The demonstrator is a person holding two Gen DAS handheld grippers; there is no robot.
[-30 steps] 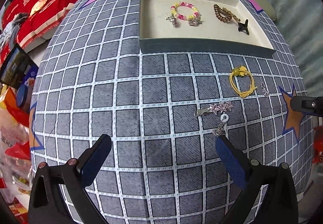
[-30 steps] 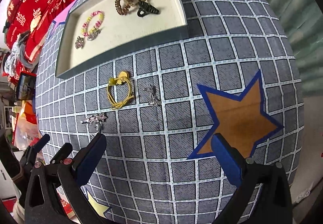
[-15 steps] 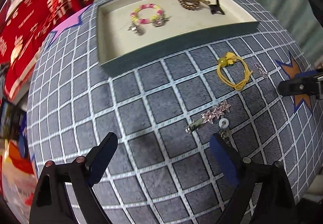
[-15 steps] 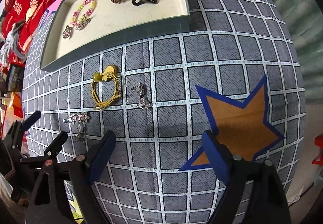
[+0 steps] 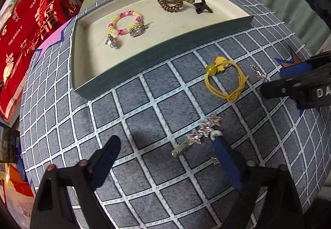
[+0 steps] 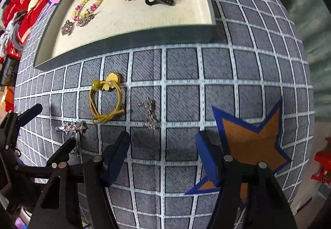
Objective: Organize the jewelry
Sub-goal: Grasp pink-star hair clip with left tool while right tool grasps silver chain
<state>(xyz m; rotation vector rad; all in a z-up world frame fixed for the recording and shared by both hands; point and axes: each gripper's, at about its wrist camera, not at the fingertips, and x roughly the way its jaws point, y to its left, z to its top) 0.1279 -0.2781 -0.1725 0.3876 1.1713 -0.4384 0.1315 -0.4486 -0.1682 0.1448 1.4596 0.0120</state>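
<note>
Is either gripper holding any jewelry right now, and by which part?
Neither. The left gripper and the right gripper are closing with only tablecloth between their fingers; the star hair clip lies untouched.

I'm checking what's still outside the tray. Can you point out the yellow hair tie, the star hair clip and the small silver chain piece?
yellow hair tie (image 6: 106, 103): right wrist view, on its cord loop.
star hair clip (image 5: 203, 130): left wrist view, on its stars.
silver chain piece (image 6: 149, 114): right wrist view, mid-chain.

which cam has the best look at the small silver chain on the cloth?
Right wrist view: the small silver chain lies near centre, whole and unobstructed, just beyond the closing right gripper. In the left wrist view it is small, off to the right edge.
</note>
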